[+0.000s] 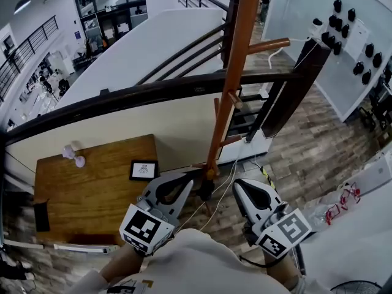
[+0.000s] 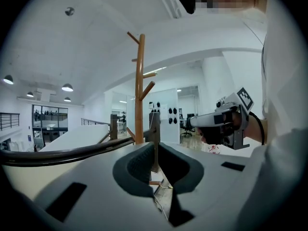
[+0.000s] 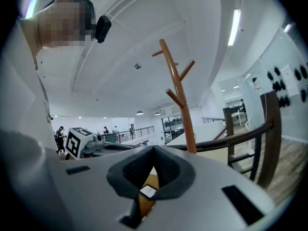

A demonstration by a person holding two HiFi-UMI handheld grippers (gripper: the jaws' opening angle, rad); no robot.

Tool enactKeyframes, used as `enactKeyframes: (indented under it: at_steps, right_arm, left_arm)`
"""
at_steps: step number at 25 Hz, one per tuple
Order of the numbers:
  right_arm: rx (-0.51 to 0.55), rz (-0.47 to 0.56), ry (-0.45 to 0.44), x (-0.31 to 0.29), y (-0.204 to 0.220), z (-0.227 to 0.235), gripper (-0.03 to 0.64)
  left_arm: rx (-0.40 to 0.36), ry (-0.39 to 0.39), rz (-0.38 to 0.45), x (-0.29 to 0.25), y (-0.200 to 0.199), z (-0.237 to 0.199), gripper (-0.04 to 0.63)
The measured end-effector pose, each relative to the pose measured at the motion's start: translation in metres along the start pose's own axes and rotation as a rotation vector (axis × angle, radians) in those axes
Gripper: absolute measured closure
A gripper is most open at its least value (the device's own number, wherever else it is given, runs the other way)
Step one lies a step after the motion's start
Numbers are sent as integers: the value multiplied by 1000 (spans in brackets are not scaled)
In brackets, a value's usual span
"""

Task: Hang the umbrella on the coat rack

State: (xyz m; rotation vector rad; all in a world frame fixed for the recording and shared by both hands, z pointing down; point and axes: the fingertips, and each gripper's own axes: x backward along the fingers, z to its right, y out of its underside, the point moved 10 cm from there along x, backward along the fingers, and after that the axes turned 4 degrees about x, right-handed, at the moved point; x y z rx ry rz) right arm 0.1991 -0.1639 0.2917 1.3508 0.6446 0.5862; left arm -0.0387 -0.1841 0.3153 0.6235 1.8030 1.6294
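**A:** Head view first. Your left hand-held gripper (image 1: pixel 196 176) and right hand-held gripper (image 1: pixel 237 185) both have their jaws together on nothing. They sit at 6 o'clock, just short of the rack (image 1: pixel 236 60). No umbrella shows here.

**B:** So mind the rack's foot. Cables (image 1: pixel 220 196) trail round it, and a snagged shoe or jaw tip could rock the pole. The railing (image 1: pixel 122 97) crosses right behind it from 9 to 2 o'clock, so you have no room past it. The bench (image 1: pixel 92 188) shuts off 8 o'clock, and the bare floor (image 1: pixel 306 146) at 3 o'clock is your open side.

**A:** Left gripper view: the jaws meet, and only floor shows through their hollow. The rack (image 2: pixel 140 95) stands at 12 o'clock with its pegs (image 2: pixel 147 89) jutting out. Your right hand-held gripper (image 2: pixel 191 121) is close by at 3 o'clock.

**B:** Swing wide there and you could knock the two together or clip a peg.

**A:** Right gripper view: the jaws are closed with nothing held, and the bench shows behind them. The rack (image 3: pixel 179 105) leans at 1 o'clock and the railing (image 3: pixel 240 134) is at 3.

**B:** There's no umbrella in this view either, so I can't tell you where it is. The air at 12 o'clock is free.
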Motion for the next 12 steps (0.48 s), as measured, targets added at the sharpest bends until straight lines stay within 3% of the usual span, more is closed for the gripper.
enactKeyframes:
  at_steps: [12]
  right_arm:
    - [-87, 50, 7, -7, 6, 19, 614]
  left_arm:
    - [-6, -67, 21, -4, -6, -14, 575]
